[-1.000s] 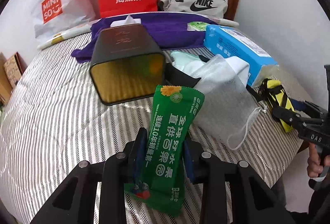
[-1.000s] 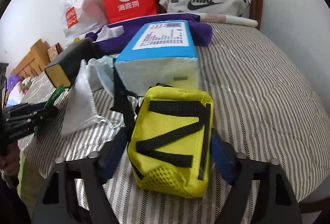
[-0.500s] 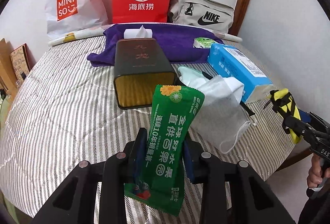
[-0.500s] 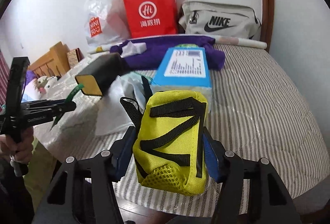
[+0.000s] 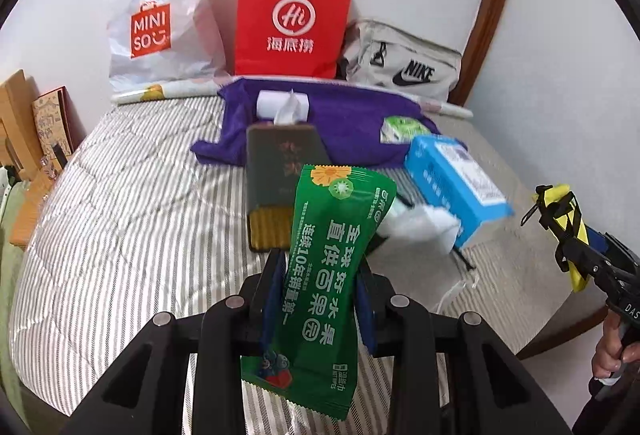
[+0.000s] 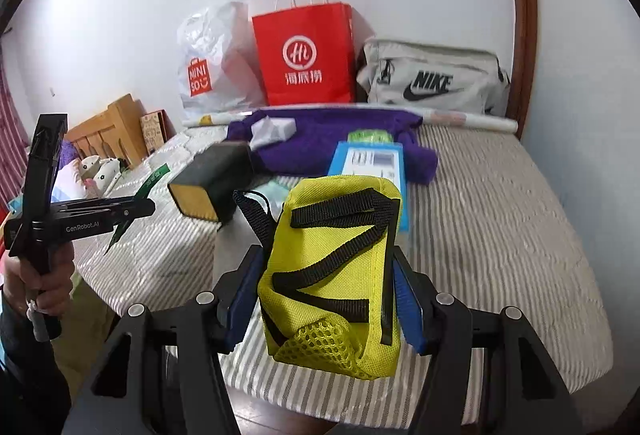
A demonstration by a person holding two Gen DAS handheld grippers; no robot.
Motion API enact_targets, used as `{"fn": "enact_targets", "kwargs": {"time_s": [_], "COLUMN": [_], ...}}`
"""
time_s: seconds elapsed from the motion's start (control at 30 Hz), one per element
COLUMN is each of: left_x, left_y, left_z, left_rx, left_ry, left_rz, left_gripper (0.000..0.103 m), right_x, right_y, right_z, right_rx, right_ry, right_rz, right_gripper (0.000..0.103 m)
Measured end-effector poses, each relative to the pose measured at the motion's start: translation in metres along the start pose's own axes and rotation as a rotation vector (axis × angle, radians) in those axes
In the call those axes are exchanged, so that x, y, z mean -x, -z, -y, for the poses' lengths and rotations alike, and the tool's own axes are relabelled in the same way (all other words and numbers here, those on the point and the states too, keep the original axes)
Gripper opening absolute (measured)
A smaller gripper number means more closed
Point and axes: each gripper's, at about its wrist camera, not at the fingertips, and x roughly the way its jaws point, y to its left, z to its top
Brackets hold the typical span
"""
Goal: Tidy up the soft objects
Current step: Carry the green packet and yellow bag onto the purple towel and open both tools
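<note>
Green wet-wipes pack point(image 5: 324, 287) clamped upright between the blue pads of the left gripper point(image 5: 320, 299), top end tilted slightly right, bottom edge hanging below the fingers. Pack is held in the air over the near part of the striped bed point(image 5: 120, 219), not touching it. Left gripper points forward toward the headboard wall, roughly level; in the right wrist view it shows at far left with the person's left hand point(image 6: 38, 287) wrapped round its handle, pack seen edge-on as a thin green strip.

Yellow pouch point(image 6: 336, 275) with black straps gripped between the blue pads of the right gripper point(image 6: 332, 295), mesh side down, black loop sticking out upper left. Also lifted clear of the bed, above its near edge. Right gripper aims forward and slightly down; in the left wrist view it sits at far right, the right hand point(image 5: 612, 351) partly cut off by the frame.

On the bed behind: dark tin box point(image 5: 276, 187) lying on its side, gold end facing the camera; blue tissue box point(image 5: 456, 187) right of it; white soft bag point(image 5: 424, 225) between them, blurred. Further back a purple towel point(image 5: 344, 119) with a white tissue pack point(image 5: 284, 107) and a small green pack point(image 5: 400, 129) on it. Against the wall: white Miniso bag point(image 5: 160, 27), red paper bag point(image 5: 292, 23), grey Nike bag point(image 5: 404, 63).
</note>
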Motion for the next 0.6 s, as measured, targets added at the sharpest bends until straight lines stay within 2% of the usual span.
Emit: {"fn": "enact_targets", "kwargs": {"time_s": [0.33,0.6], "left_x": [0.006,-0.012], "left_y": [-0.034,-0.069], "left_z": [-0.007,-0.015], "left_rx": [0.02,0.034], "left_ry": [-0.002,-0.004], "left_rz": [0.031,0.028], "left_gripper": [0.031,0.031], "right_x": [-0.019,-0.051], "right_y": [-0.044,-0.078], "right_z": [-0.001,0.002], "right_rx": [0.01,0.025], "right_ry": [-0.039,-0.05], "right_rz": [-0.013,-0.028], "right_gripper": [0.06,0.061]}}
